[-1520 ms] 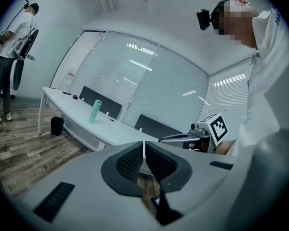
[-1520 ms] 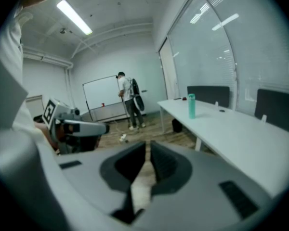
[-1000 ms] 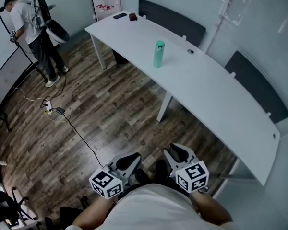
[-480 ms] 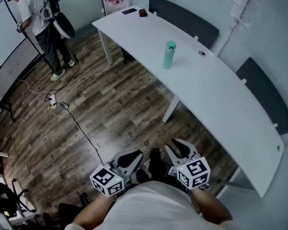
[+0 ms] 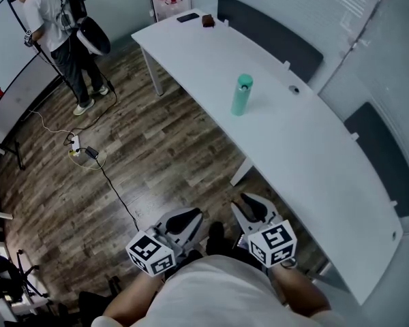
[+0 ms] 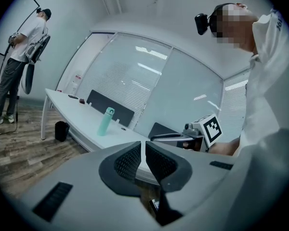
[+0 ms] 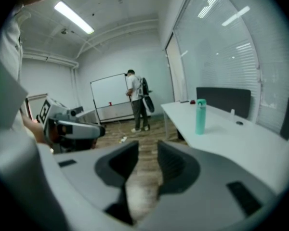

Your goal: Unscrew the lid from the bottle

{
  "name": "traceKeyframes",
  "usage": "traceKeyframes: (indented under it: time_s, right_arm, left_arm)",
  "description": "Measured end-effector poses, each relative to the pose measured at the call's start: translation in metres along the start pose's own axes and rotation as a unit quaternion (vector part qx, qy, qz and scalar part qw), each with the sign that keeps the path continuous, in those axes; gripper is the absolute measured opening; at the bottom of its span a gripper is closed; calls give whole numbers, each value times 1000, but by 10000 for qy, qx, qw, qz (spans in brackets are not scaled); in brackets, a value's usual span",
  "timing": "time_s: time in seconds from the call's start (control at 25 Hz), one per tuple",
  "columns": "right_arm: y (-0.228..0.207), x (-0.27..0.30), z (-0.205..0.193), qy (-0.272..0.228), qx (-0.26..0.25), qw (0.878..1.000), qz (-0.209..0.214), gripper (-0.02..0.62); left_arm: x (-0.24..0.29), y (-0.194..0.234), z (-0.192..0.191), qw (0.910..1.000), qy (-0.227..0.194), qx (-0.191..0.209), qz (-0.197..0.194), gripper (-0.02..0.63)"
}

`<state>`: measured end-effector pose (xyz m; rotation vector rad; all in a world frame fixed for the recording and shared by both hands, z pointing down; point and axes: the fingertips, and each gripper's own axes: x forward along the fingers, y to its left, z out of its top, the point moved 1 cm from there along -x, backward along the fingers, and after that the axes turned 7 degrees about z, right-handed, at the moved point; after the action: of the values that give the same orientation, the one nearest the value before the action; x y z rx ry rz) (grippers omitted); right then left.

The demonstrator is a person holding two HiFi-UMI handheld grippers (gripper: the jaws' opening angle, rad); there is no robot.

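Bottle [image 5: 240, 97] stands upright on the desk [image 5: 307, 155], lid [image 5: 245, 80] on, well apart from both grippers.

Left gripper [image 5: 183, 219]: jaws clenched together, nothing in them. Right gripper [image 5: 253, 207]: jaws partly released, only floor showing through the gap.

I judge both are carried low against the torso, pointing ahead, because this is the approach, not yet the reach. No unscrewing has started.

Versus a second ago: the bottle sits lower and further right in the head view, and the desk edge has drawn nearer the grippers, so I have closed in. Jaw states unchanged.
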<state>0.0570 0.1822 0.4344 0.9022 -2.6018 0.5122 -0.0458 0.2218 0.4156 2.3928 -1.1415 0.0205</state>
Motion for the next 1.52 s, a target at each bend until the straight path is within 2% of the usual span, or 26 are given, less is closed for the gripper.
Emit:
traceKeyframes:
  time_s: [0.32, 0.64, 0.8, 1.24, 1.52]
  right_arm:
    - [-41, 12, 8, 26, 85, 9999, 69, 118]
    - [-56, 33, 20, -20, 206, 9997, -87, 119]
    - [-60, 60, 24, -19, 264, 9994, -226, 119]
    - [-73, 144, 82, -158, 474, 9941, -960, 120]
    - [-88, 170, 97, -187, 638, 9888, -1336, 121]
  left_arm:
    - [48, 12, 15, 10000, 43, 0, 20, 35]
    - [65, 36, 27, 9998, 180, 14, -90, 35]
    - [69, 66, 33, 9996, 170, 72, -221, 35]
    - [79, 171, 94, 9954, 483, 267, -786, 35]
    - [98, 208, 108, 9920, 672, 304, -1024, 45]
